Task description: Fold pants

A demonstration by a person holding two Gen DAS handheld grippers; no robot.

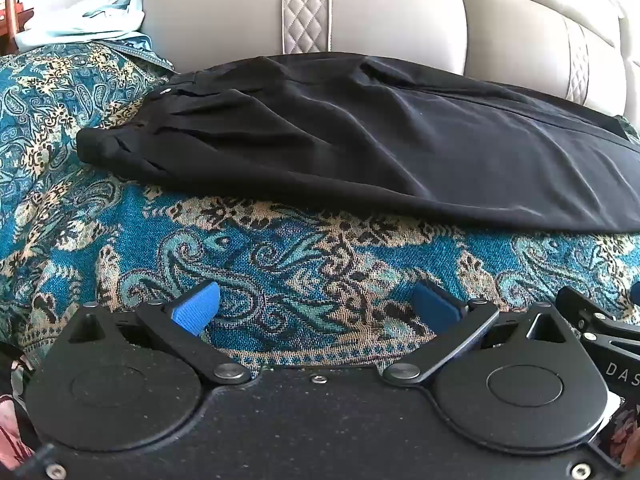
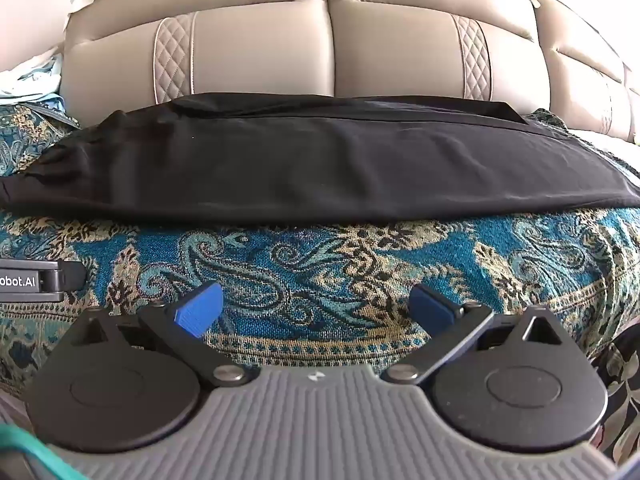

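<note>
Black pants (image 1: 360, 148) lie folded lengthwise along the back of a sofa seat, waistband at the left, legs running right. They also show in the right wrist view (image 2: 320, 168) as a long dark band. My left gripper (image 1: 316, 308) is open and empty, hovering over the blue paisley cover in front of the pants. My right gripper (image 2: 316, 308) is open and empty too, a little in front of the pants' near edge. Part of the right gripper shows at the right edge of the left wrist view (image 1: 600, 320).
A blue and gold paisley cover (image 1: 280, 256) drapes the seat. A beige leather sofa back (image 2: 332, 52) rises right behind the pants. A pale blue cloth (image 1: 88, 20) lies at the far left. The left gripper's body shows at the left edge of the right wrist view (image 2: 36, 280).
</note>
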